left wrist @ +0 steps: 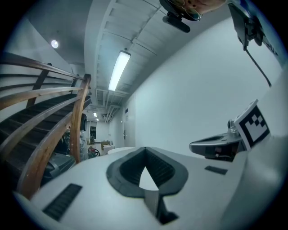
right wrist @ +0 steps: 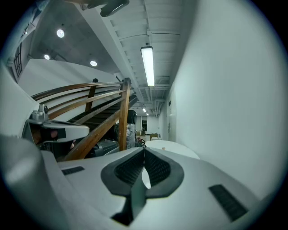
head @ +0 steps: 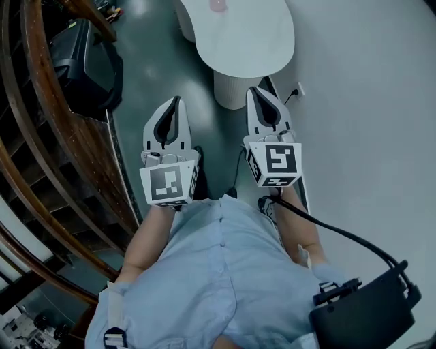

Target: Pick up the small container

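While the person is standing back from the white table [head: 262, 41], both grippers are pointing forward at it, side by side and level; the left gripper [head: 178, 101] is showing its jaws pressed together at the tips, with nothing between them; the right gripper [head: 253, 89] is sitting the same way, jaws fully closed and holding nothing. Each gripper view is confirming this: the dark ribbed pads [left wrist: 128, 168] are meeting at the point, with only a small teardrop gap behind.

The small container [head: 218, 5] is resting on the table's far part, pinkish and blurred at the head view's top edge; it is well apart from both grippers; the right gripper view is catching it as a tiny speck [right wrist: 163, 148] on the tabletop ahead.

A wooden stair railing [head: 41, 136] is curving along the person's left; a black cable [head: 340, 235] is trailing from the right gripper's base; a wall socket [head: 298, 90] is sitting low on the white wall beside the table.
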Action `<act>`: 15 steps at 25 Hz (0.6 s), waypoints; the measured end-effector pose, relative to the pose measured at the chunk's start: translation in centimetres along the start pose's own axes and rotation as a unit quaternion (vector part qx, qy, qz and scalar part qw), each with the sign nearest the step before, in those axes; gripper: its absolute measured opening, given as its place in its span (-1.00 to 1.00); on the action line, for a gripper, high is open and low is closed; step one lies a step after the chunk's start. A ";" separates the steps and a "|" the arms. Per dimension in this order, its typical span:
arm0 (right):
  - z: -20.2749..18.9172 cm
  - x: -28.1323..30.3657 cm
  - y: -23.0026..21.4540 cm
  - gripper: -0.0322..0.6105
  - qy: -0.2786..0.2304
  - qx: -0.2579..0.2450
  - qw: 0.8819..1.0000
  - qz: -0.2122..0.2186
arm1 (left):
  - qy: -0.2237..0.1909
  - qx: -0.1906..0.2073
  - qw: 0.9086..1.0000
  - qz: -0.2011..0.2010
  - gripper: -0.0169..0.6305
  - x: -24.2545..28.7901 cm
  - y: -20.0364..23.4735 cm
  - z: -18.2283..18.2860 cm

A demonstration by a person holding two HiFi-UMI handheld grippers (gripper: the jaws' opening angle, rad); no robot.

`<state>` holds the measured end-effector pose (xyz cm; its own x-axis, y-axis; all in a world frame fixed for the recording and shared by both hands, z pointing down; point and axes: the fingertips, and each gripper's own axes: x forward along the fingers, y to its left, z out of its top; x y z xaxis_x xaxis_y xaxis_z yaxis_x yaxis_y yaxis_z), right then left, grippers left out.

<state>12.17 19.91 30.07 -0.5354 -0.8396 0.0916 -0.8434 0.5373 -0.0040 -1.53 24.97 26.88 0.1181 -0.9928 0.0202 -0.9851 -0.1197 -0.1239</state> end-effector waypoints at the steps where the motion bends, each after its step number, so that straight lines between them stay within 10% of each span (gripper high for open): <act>1: 0.0 1.7 -0.1 -0.89 -0.001 -0.001 1.000 -0.002 | -0.001 0.000 1.000 -0.002 -0.95 1.4 0.9 -0.3; 15: 6.8 16.8 0.2 -0.89 -0.029 -0.031 0.997 -0.057 | -0.048 -0.014 0.998 -0.045 -0.95 14.0 12.2 3.0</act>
<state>2.69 5.35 24.85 -0.4385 -0.8982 0.0306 -0.8958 0.4396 0.0655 -11.49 9.59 22.63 0.2174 -0.9739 -0.0660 -0.9726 -0.2104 -0.0988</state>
